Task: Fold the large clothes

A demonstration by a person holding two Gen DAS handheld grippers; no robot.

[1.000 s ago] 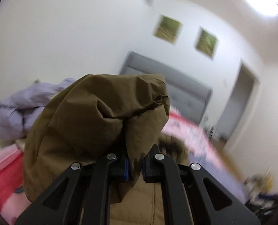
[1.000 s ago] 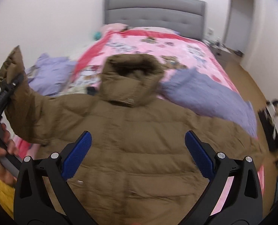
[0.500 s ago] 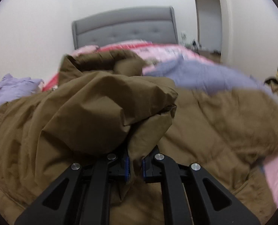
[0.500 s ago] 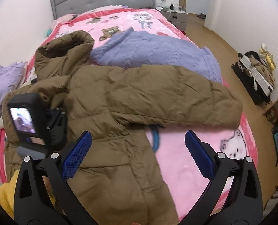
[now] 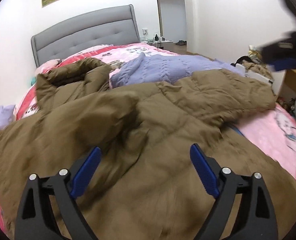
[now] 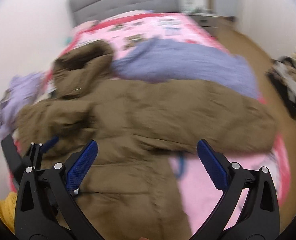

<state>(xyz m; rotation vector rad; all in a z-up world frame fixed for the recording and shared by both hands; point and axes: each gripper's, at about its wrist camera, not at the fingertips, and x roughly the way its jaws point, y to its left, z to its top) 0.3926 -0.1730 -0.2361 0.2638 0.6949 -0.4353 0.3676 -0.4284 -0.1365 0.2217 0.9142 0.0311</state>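
A large brown padded hooded coat [image 5: 168, 120] lies spread on the bed, hood [image 5: 68, 76] toward the headboard. Its left sleeve [image 5: 78, 120] is folded across the body; the right sleeve [image 5: 237, 98] stretches out to the right. My left gripper [image 5: 145, 158] is open and empty just above the coat's lower body. My right gripper [image 6: 147, 152] is open and empty above the coat [image 6: 148, 116]. The left gripper also shows at the left edge of the right wrist view [image 6: 46, 142]. The right wrist view is motion-blurred.
The bed has a pink cartoon blanket [image 5: 271, 128] and a grey headboard [image 5: 84, 34]. A lavender knitted garment [image 5: 168, 68] lies behind the coat. Another lavender garment [image 6: 20, 92] lies at the bed's left edge. Clutter [image 5: 253, 62] sits on the floor at right.
My left gripper opened and let go of the coat sleeve, which now lies folded across the coat's body. The right gripper swung back toward the middle of the coat, still open.
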